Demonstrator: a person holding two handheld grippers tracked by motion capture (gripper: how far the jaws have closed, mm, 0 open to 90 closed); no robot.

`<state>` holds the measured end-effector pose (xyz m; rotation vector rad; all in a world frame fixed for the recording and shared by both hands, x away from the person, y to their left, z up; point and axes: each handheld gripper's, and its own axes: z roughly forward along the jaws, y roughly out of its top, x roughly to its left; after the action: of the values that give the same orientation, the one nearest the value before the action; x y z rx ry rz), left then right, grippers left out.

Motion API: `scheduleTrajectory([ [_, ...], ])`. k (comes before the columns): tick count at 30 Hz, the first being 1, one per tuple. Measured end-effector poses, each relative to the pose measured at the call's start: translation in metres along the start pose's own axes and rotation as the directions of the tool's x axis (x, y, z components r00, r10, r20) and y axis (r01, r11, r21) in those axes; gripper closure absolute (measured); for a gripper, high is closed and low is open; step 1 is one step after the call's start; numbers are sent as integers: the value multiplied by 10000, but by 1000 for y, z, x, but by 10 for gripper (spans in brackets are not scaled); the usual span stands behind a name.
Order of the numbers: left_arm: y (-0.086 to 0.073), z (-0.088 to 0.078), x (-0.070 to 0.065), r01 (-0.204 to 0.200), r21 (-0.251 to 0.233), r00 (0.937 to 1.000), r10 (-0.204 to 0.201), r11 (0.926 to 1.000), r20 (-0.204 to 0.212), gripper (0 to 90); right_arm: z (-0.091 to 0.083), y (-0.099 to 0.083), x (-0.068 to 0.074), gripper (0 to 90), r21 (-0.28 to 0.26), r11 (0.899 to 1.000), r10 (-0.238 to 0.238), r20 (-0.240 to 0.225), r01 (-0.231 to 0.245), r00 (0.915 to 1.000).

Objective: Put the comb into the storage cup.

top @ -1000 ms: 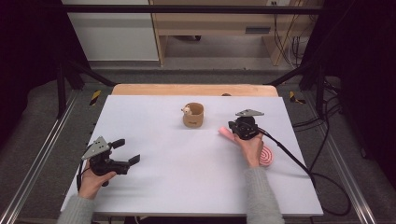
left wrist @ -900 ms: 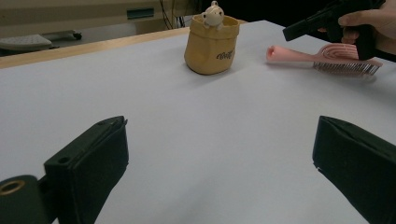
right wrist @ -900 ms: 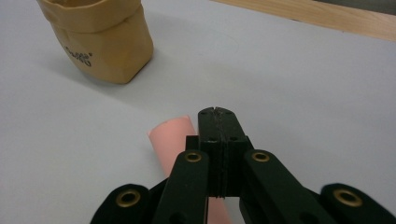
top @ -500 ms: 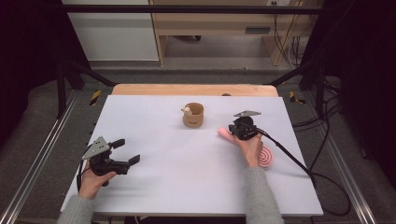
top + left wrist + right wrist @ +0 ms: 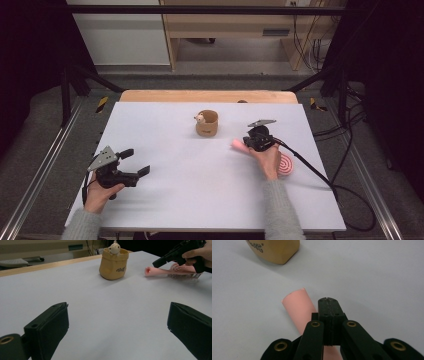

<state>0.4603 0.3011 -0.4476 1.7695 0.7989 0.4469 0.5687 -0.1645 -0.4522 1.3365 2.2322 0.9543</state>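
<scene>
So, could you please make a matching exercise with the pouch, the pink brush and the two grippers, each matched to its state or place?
1 tan pouch
2 pink brush
3 left gripper
4 right gripper

a jaws shut, above the handle
b lying flat on the table
c jaws wide open
d upright, small toy at its rim

Pairs: 1-d, 2-b, 3-c, 4-a

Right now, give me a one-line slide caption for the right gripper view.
Right gripper with fingers shut, empty, over the pink brush handle; tan cup beyond.
</scene>
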Motion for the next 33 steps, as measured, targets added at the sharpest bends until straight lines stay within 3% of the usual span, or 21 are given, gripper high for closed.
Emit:
scheduleTrajectory([
  [18,0,1,0,-24,35,10000,24,10000,-16,34,-9,-10,14,900,334,9975,-593,-905,626,9941],
  [33,0,0,-1,-42,16,10000,42,10000,-27,35,-17,-18,23,900,483,9941,-906,-1229,971,9883],
])
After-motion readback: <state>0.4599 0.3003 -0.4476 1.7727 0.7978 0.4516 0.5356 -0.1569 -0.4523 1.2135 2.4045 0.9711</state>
